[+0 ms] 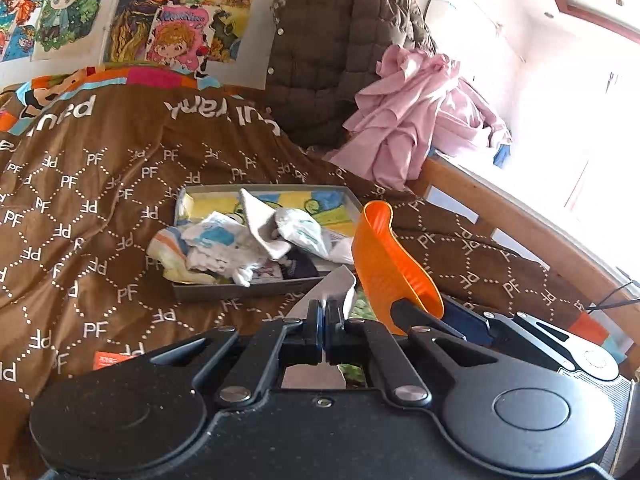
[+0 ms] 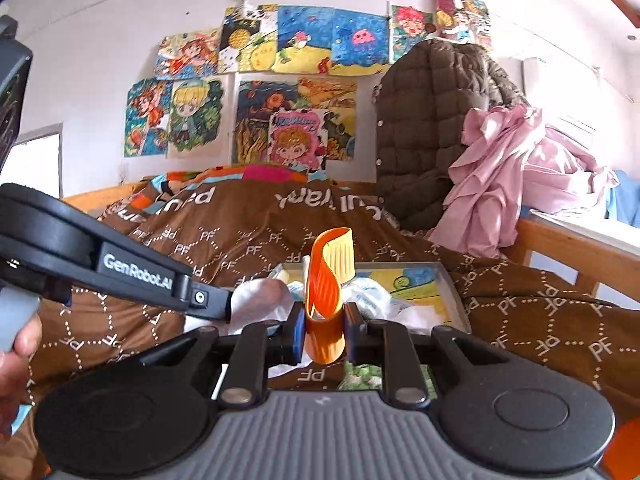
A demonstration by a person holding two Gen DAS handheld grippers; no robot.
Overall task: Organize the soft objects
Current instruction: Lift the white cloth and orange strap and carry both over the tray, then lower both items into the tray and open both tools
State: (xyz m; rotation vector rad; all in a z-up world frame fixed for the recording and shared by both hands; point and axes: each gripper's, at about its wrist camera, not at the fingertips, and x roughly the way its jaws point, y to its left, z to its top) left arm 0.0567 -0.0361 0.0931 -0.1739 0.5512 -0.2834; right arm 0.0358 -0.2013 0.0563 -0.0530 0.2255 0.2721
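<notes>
The left gripper (image 1: 323,314) has its jaws clamped on a grey cloth (image 1: 326,288); the right gripper (image 2: 323,332) grips an orange scoop (image 2: 324,292), with the tray (image 1: 248,286) at twelve o'clock on the bed.

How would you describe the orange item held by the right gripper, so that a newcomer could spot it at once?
On the brown quilt, just right of the grey tray of crumpled cloths, the right gripper pinches a curled orange ribbed strip. It alone is stiff, glossy and bright orange.
</notes>
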